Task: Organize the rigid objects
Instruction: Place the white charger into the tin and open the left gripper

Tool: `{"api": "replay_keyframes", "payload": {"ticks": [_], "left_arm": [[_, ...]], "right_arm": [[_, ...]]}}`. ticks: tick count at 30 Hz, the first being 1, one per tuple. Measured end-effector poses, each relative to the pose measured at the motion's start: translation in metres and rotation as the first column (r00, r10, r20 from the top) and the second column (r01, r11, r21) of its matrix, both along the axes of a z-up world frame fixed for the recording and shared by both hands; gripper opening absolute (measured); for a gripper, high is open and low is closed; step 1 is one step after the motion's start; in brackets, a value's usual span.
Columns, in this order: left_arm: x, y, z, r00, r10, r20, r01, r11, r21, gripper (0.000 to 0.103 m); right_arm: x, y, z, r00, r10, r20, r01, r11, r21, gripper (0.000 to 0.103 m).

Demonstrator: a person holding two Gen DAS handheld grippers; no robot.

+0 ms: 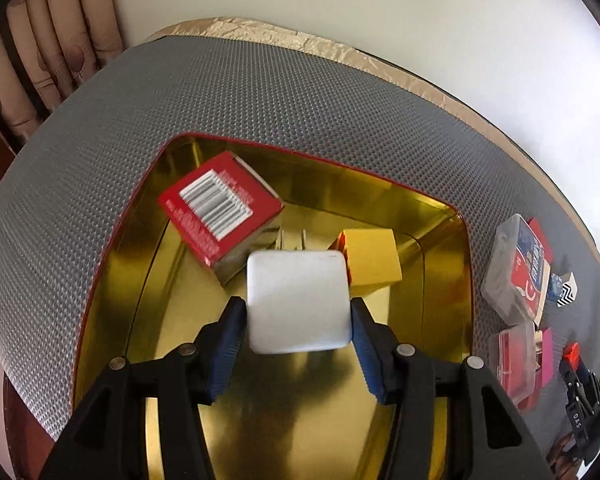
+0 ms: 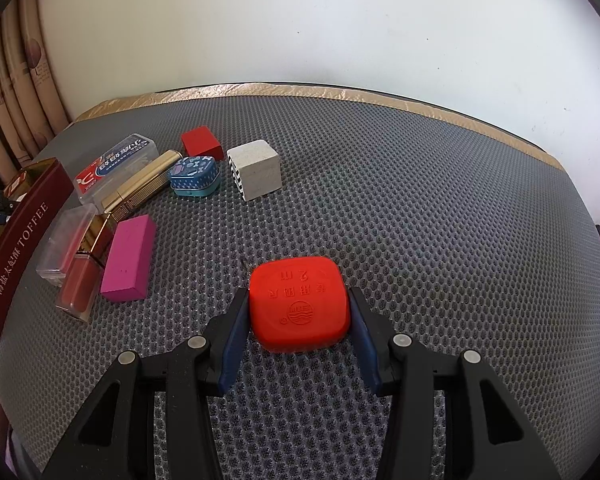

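Observation:
In the left wrist view my left gripper (image 1: pixel 298 304) is shut on a white plug-in charger (image 1: pixel 298 300), its prongs pointing away, held over the gold-lined tin (image 1: pixel 440 220). Inside the tin lie a red barcoded box (image 1: pixel 220 208) and a yellow box (image 1: pixel 374 256). In the right wrist view my right gripper (image 2: pixel 298 308) is shut on a red tape measure (image 2: pixel 298 306) that rests on the grey mesh mat (image 2: pixel 420 220). The other gripper's black tip (image 1: pixel 580 392) shows at the lower right of the left wrist view.
Left of the tape measure lie a pink block (image 2: pixel 128 258), lip-gloss tubes (image 2: pixel 80 272), a clear case (image 2: pixel 116 168), a gold tube (image 2: pixel 144 184), a blue tin (image 2: pixel 195 176), a red cube (image 2: pixel 202 143) and a white cube (image 2: pixel 256 174). The maroon toffee tin's side (image 2: pixel 18 248) stands at far left.

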State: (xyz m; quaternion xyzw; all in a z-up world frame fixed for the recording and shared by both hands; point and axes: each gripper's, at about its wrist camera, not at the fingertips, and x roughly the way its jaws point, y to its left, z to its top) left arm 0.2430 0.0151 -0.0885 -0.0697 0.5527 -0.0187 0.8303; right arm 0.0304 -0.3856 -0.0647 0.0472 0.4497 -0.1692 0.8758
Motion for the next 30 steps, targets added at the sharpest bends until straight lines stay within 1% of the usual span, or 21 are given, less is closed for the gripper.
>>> {"api": "replay_keyframes", "payload": {"ticks": [4,7,11,14,17,19,22,25,26,28,30], "left_arm": [[-0.017,0.006,0.01,1.0,0.015,0.008,-0.015,1.0,-0.025,0.054],[-0.033,0.009,0.019,0.998,0.035,0.045,-0.033,0.998,-0.044,0.054],[-0.065,0.019,0.032,0.99,0.109,0.09,-0.101,0.991,-0.088,0.054],[-0.096,0.026,0.045,0.974,0.164,0.156,-0.148,0.983,-0.113,0.054],[-0.127,0.03,0.058,0.958,0.2,0.205,-0.187,0.979,-0.083,0.054],[-0.154,0.034,0.063,0.943,0.238,0.231,-0.231,0.971,-0.057,0.054],[-0.187,0.046,0.06,0.927,0.281,0.247,-0.285,0.958,-0.021,0.054],[-0.216,0.059,0.054,0.909,0.317,0.271,-0.335,0.942,0.024,0.054],[-0.22,0.061,0.05,0.909,0.32,0.267,-0.339,0.94,0.027,0.054],[-0.228,0.068,0.042,0.922,0.309,0.234,-0.324,0.946,0.027,0.054],[-0.229,0.069,0.038,0.929,0.303,0.211,-0.313,0.95,0.016,0.054]], "right_arm": [[0.0,0.0,0.0,1.0,-0.001,0.0,0.001,1.0,0.0,0.045],[-0.001,0.0,0.0,1.0,-0.001,-0.001,0.001,1.0,-0.002,0.045],[-0.002,0.0,0.0,1.0,-0.002,-0.001,0.002,1.0,-0.003,0.045],[0.0,0.001,-0.001,1.0,-0.002,-0.002,0.002,1.0,-0.005,0.045],[0.0,0.001,-0.001,1.0,-0.003,-0.002,0.003,1.0,-0.005,0.045],[0.0,0.001,-0.001,1.0,-0.003,-0.002,0.003,1.0,-0.008,0.045],[0.0,-0.001,-0.001,1.0,-0.002,-0.007,0.002,1.0,-0.012,0.044],[0.004,0.007,0.002,0.999,0.008,-0.038,-0.01,0.999,-0.035,0.044],[0.005,0.012,0.006,0.999,0.018,-0.041,-0.02,0.999,-0.027,0.044],[0.007,0.026,0.019,0.998,0.049,-0.026,-0.05,0.998,-0.025,0.044],[0.012,0.049,0.038,0.995,0.103,-0.002,-0.103,0.994,-0.023,0.044]]}}
